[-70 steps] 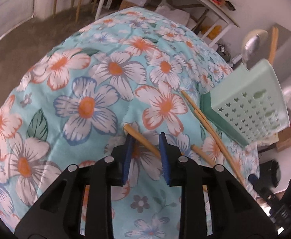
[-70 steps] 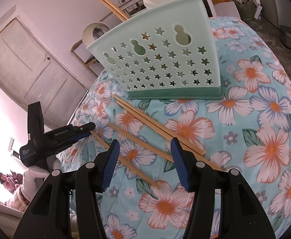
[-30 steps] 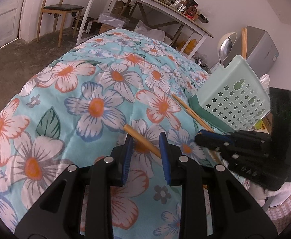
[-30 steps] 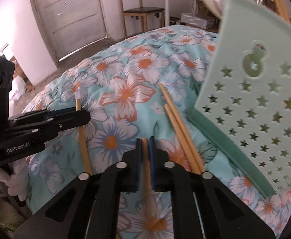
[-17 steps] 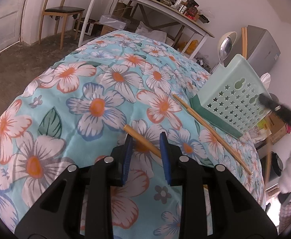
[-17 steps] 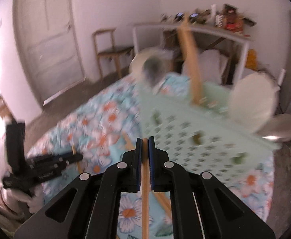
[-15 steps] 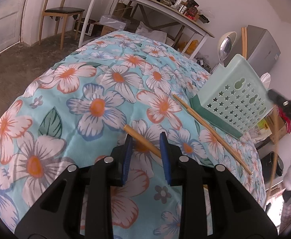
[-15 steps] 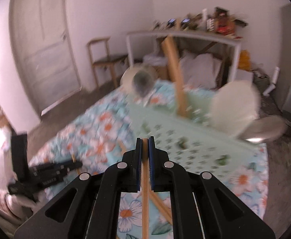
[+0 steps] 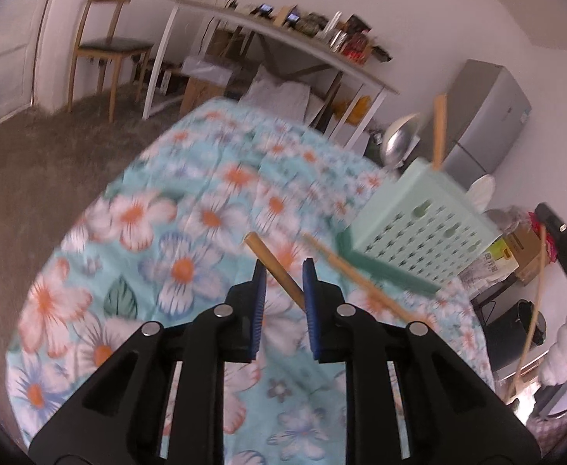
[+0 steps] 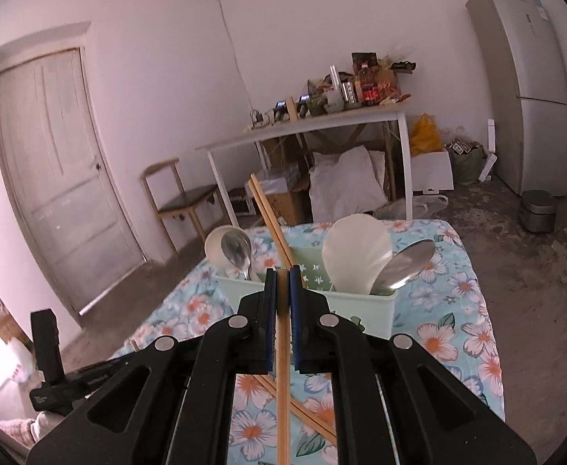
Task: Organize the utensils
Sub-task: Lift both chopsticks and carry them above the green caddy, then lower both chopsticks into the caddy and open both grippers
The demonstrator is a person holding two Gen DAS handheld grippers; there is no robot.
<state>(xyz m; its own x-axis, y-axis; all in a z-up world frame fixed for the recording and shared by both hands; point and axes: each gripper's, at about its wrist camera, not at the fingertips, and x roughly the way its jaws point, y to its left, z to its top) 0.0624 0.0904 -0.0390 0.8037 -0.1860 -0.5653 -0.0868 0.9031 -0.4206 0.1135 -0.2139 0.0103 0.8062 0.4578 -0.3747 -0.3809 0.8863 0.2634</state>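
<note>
Right gripper, nearest, is clamped on a wooden chopstick. Left gripper: jaws closing around another chopstick, which crosses the gap slantwise, touching one pad. Beyond, a loose chopstick pair lies on the floral-covered table. The green utensil caddy, toward the far edge, holds spoons and upright chopsticks.
</note>
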